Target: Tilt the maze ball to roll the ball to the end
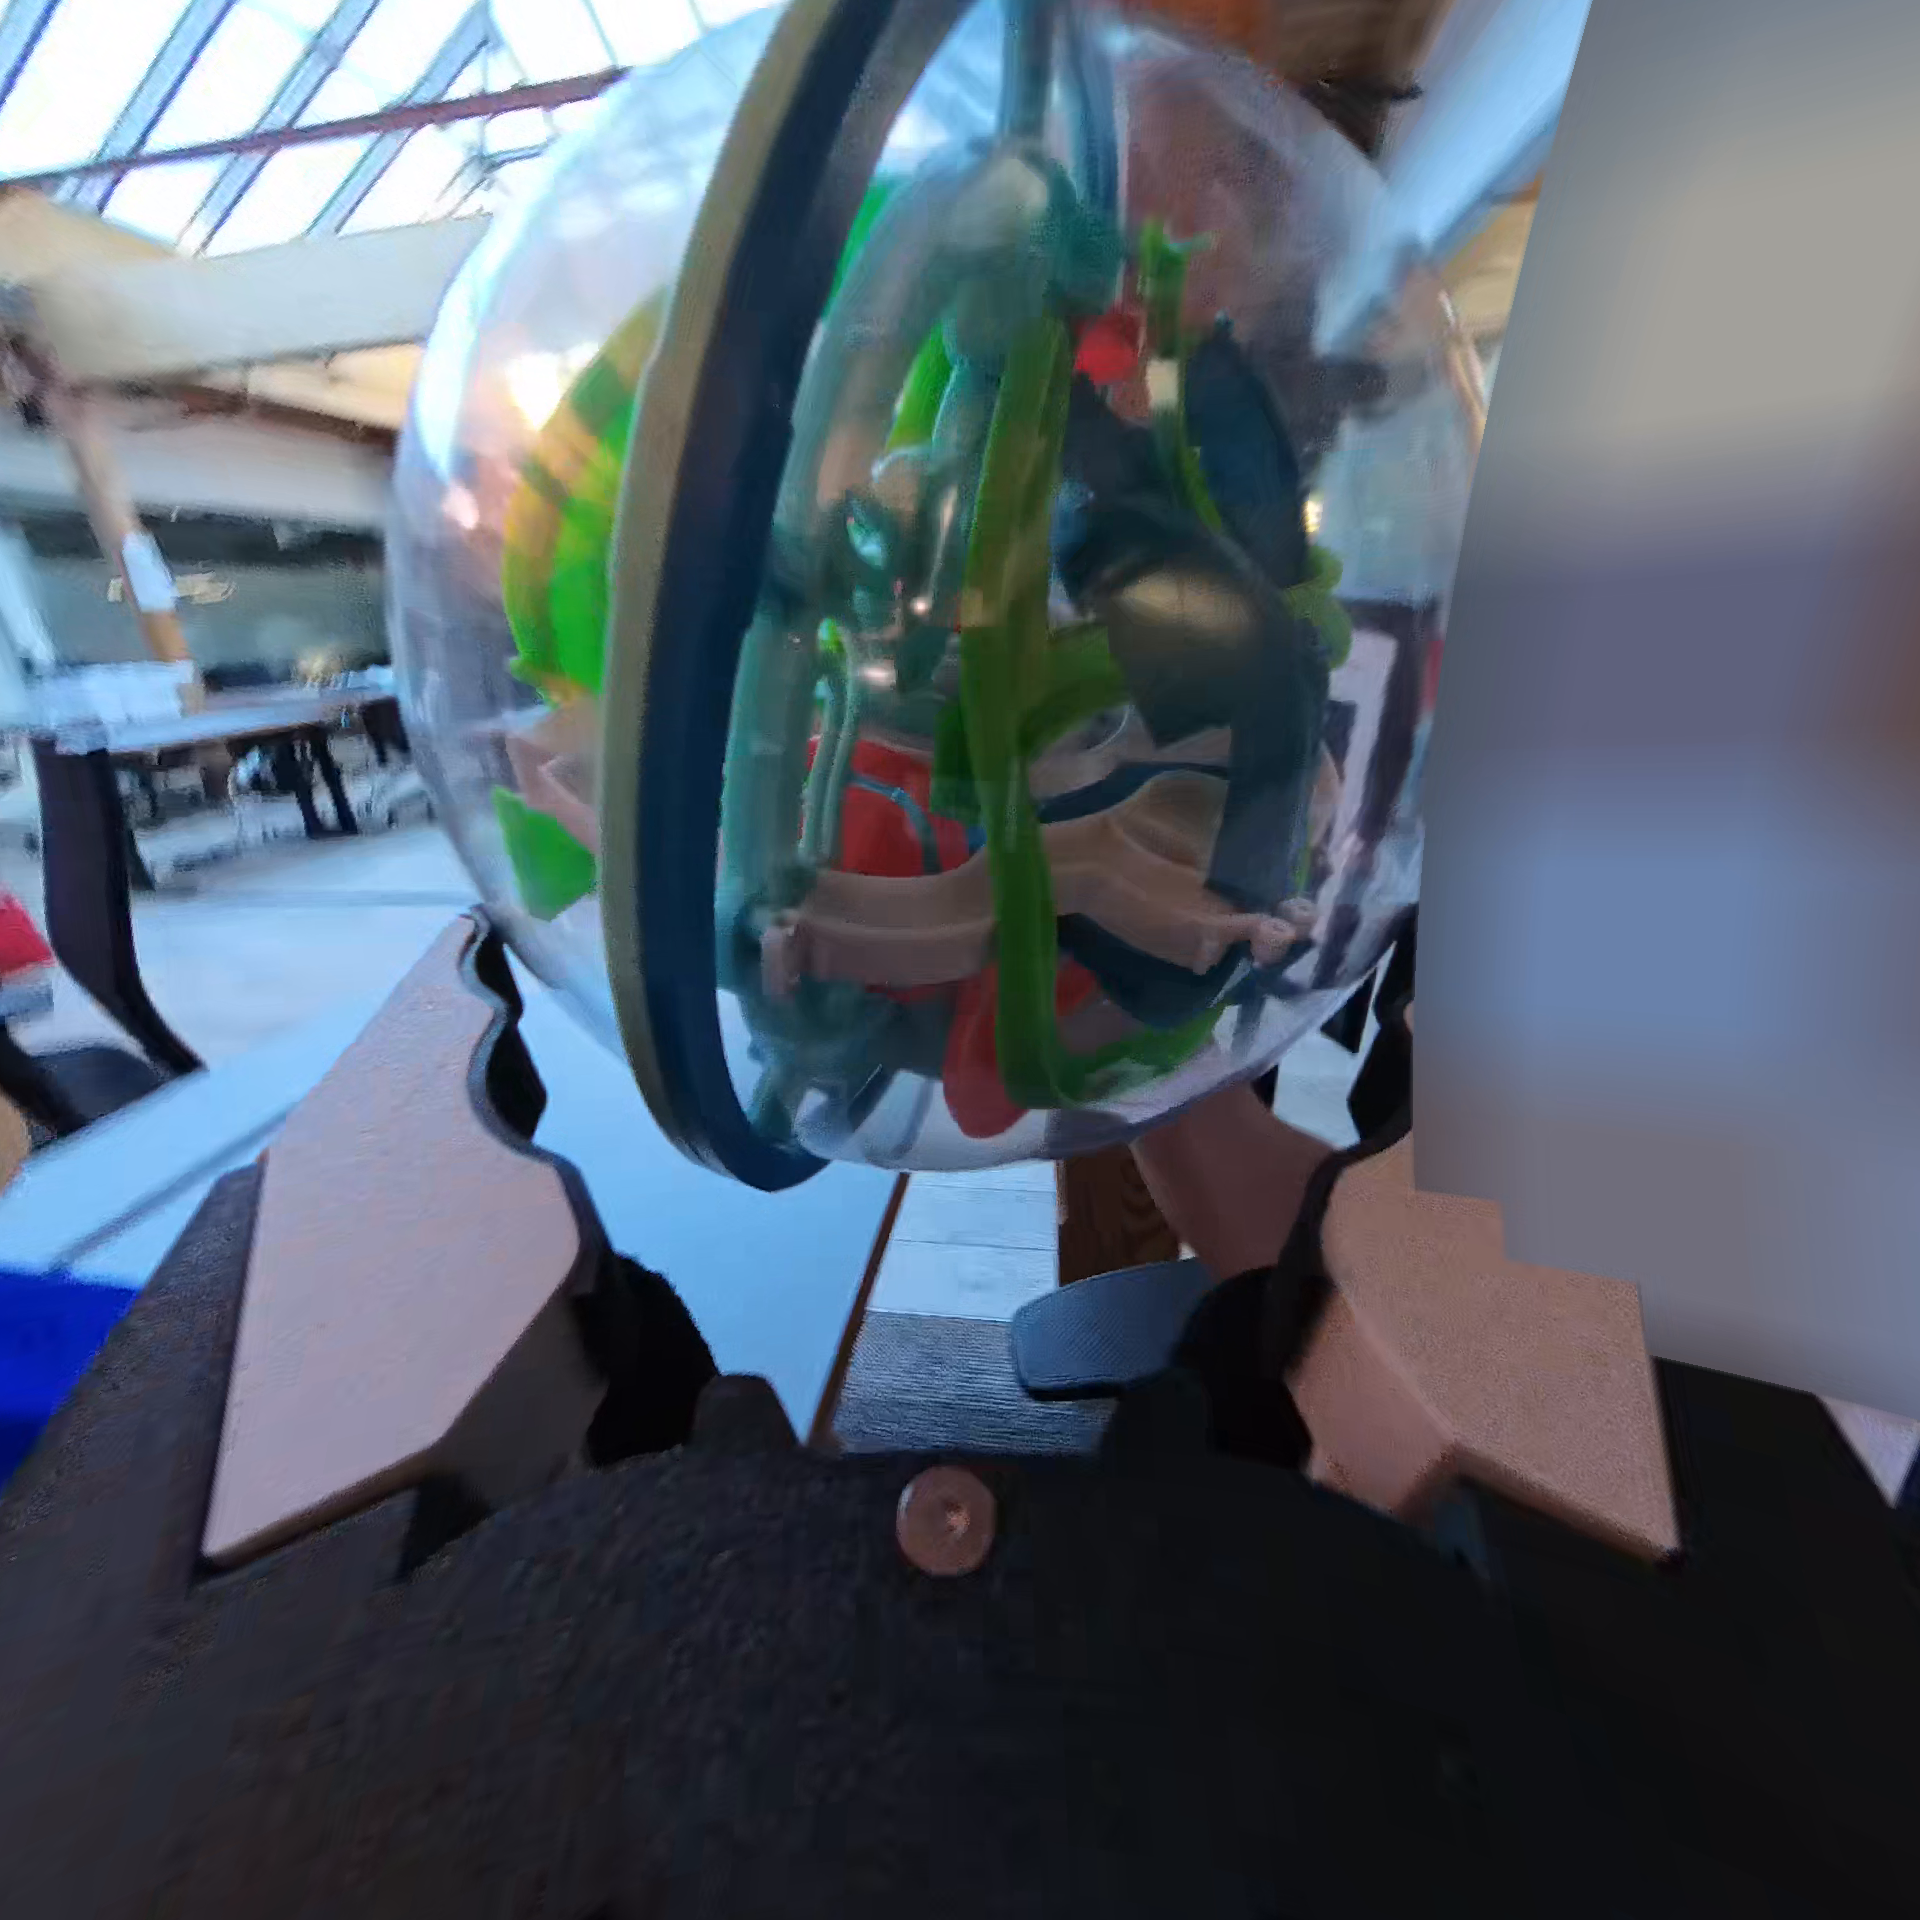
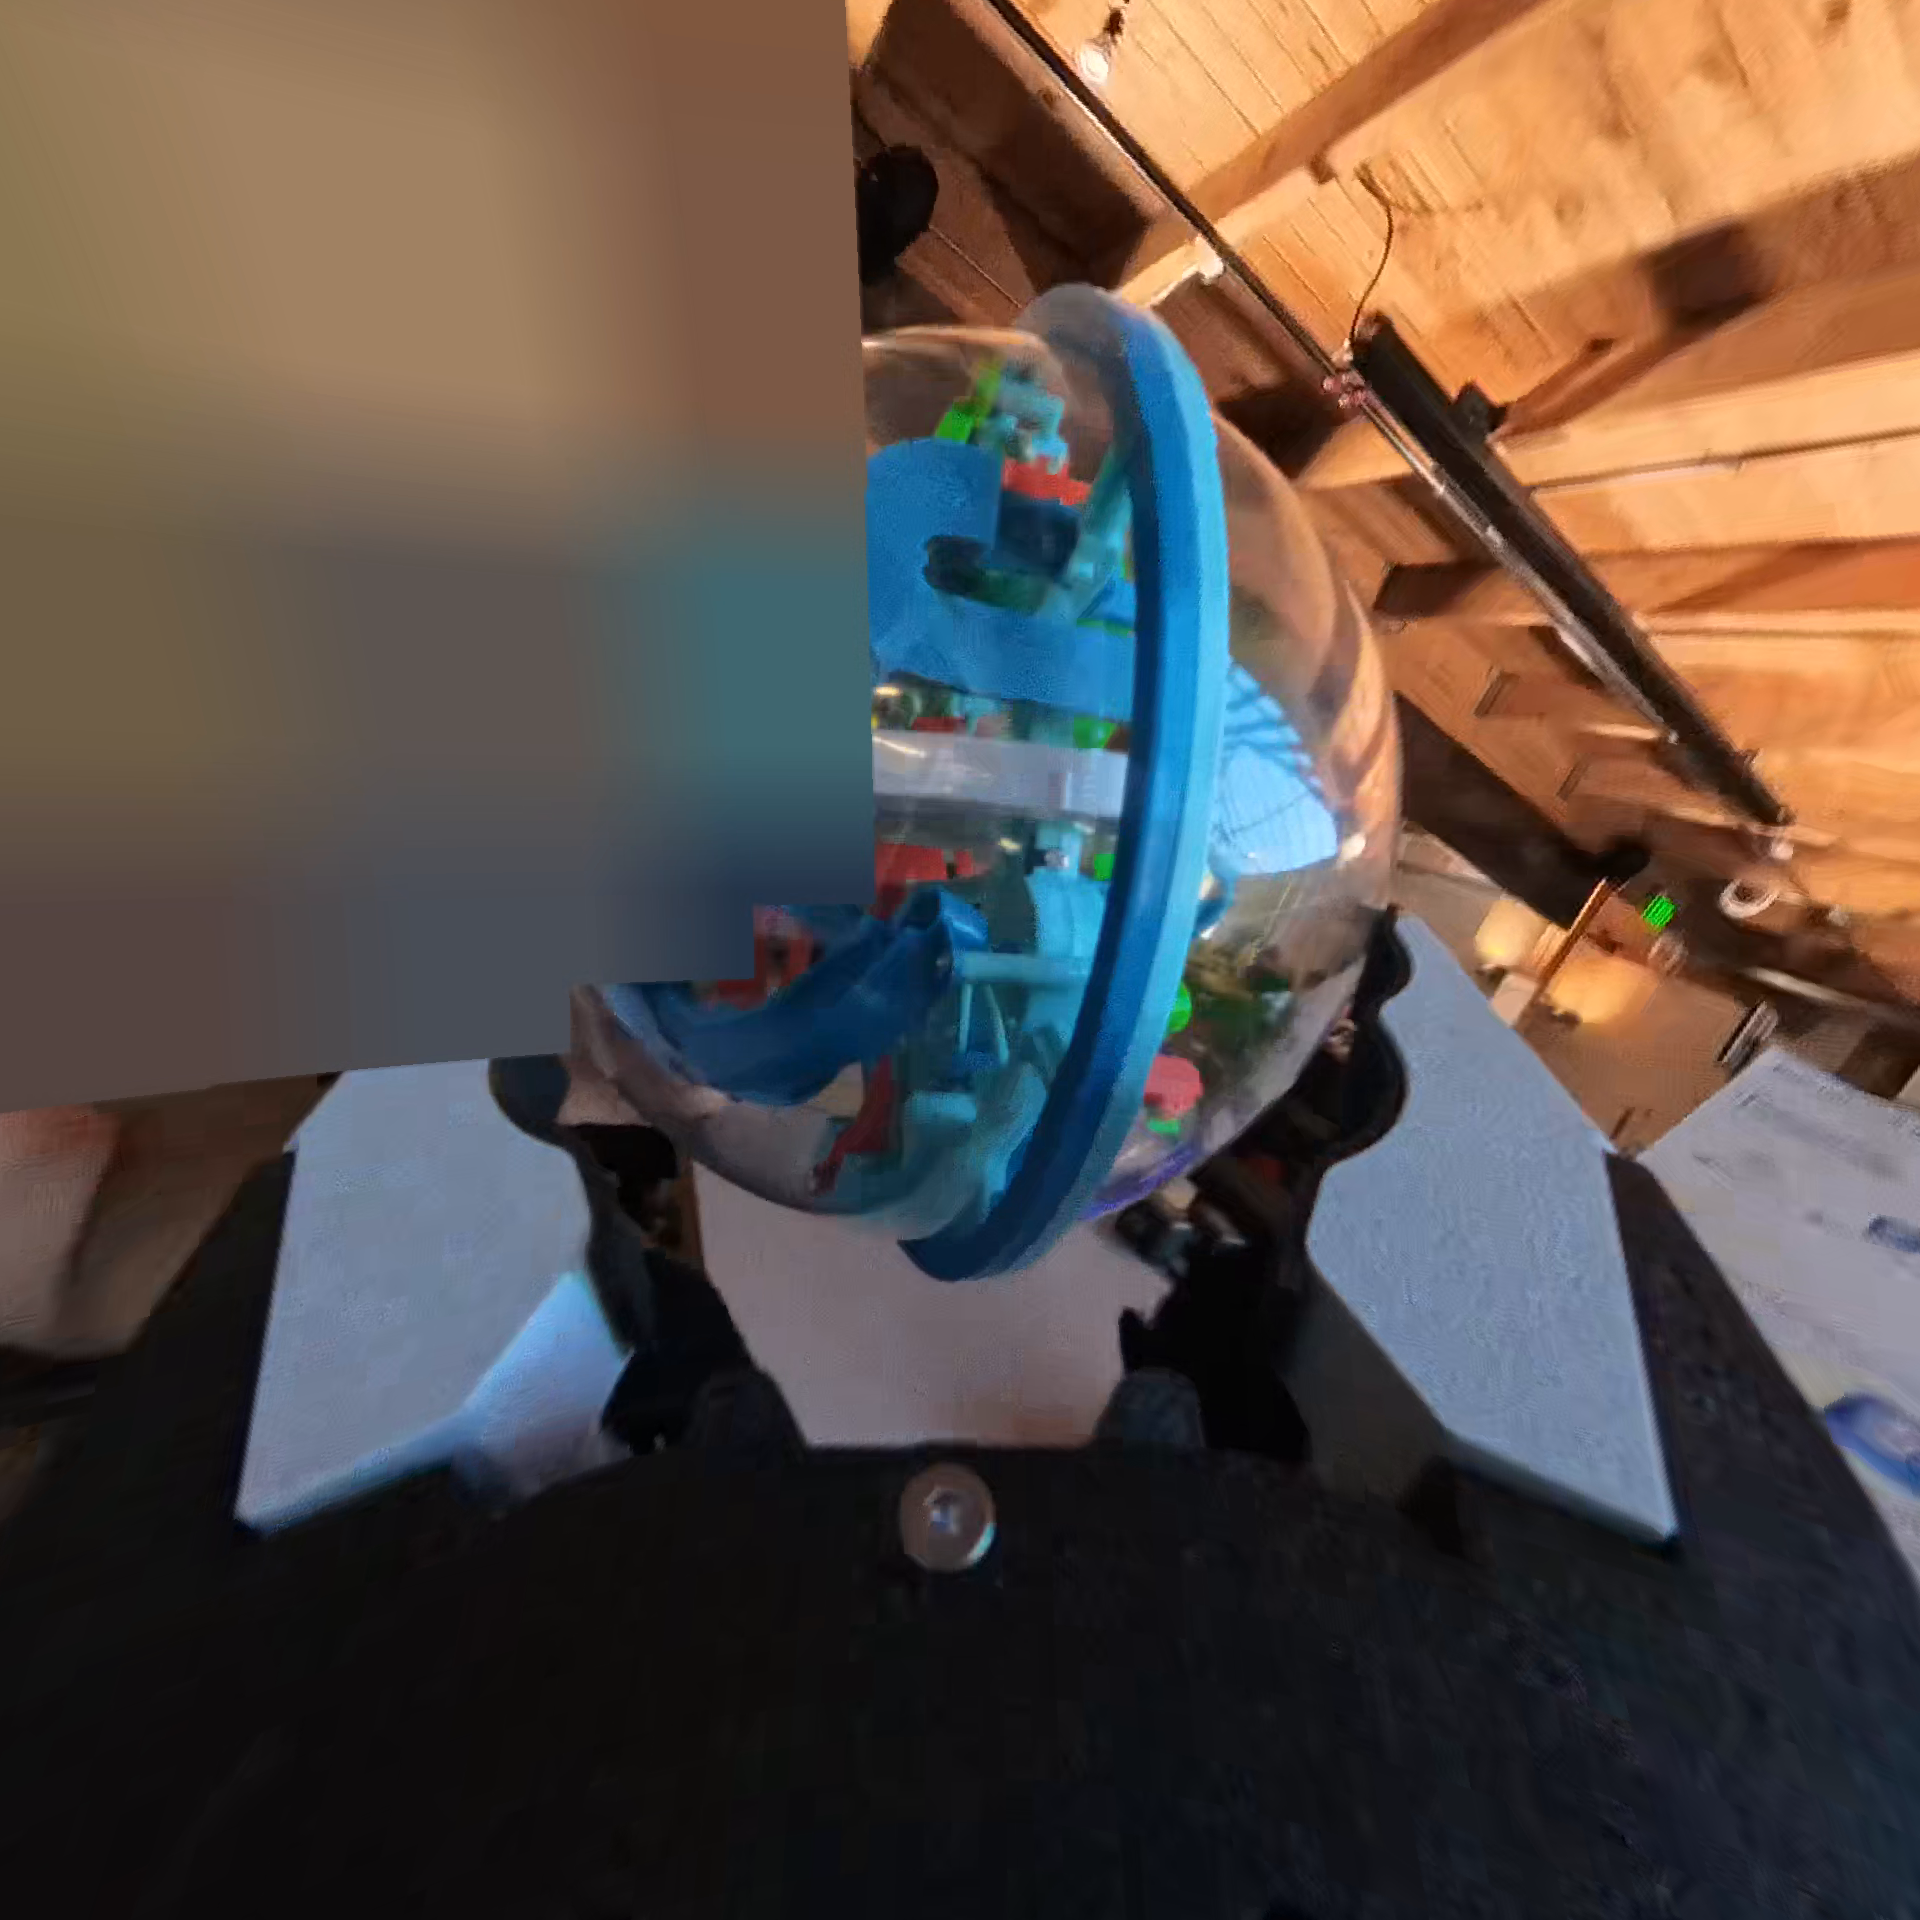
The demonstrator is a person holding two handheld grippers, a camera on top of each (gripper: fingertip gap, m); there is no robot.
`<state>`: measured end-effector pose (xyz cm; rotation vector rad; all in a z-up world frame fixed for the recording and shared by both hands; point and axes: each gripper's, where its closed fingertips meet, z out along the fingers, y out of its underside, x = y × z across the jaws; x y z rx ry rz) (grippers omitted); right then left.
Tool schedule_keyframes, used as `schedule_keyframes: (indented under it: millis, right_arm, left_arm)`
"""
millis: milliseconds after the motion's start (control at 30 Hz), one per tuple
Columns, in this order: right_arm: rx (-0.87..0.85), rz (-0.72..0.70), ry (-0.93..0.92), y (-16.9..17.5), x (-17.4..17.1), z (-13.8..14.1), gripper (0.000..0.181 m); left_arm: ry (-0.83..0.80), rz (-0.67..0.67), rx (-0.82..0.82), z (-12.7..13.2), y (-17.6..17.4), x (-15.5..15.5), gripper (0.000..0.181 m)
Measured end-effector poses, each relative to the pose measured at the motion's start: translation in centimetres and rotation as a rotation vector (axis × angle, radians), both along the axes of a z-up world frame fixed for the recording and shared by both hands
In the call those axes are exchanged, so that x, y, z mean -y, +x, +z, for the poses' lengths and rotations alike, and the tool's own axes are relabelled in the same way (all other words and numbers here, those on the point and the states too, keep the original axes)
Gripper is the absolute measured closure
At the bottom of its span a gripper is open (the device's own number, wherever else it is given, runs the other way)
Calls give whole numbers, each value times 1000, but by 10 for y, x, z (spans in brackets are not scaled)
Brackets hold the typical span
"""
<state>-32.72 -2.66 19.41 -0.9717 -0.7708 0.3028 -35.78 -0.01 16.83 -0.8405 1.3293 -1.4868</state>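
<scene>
The maze ball (image 1: 914,644) is a clear sphere with a blue ring around its middle and green, red, tan and blue tracks inside. It is held up in the air and tilted, so the ring runs nearly upright. My left gripper (image 1: 935,987) has its tan fingers (image 1: 416,1195) pressed against the sphere's lower sides. In the right wrist view the maze ball (image 2: 1091,790) sits between the pale fingers (image 2: 1455,1195) of my right gripper (image 2: 956,1039), which grips it from the other side. I cannot make out the small ball inside.
A dark tabletop (image 1: 727,1268) lies below the sphere. Tables (image 1: 208,727) stand far off at the left under a skylight. A blue object (image 1: 52,1351) is at the lower left. Wooden ceiling beams (image 2: 1558,416) and white sheets (image 2: 1808,1195) show behind the right gripper.
</scene>
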Motion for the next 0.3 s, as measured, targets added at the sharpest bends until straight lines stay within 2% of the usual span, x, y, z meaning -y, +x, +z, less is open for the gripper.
schedule_keyframes:
  millis: [67, 133, 300]
  right_arm:
    - [96, -27, 46, -1, 7, -7, 32]
    - [141, -40, 40, 3, 5, -14, 32]
    - [121, -33, 35, 2, 9, -9, 32]
  left_arm:
    - [139, 39, 83, 3, -3, 8, 25]
    - [219, 87, 91, 2, -1, 10, 26]
    - [167, 59, 56, 0, 0, 11, 25]
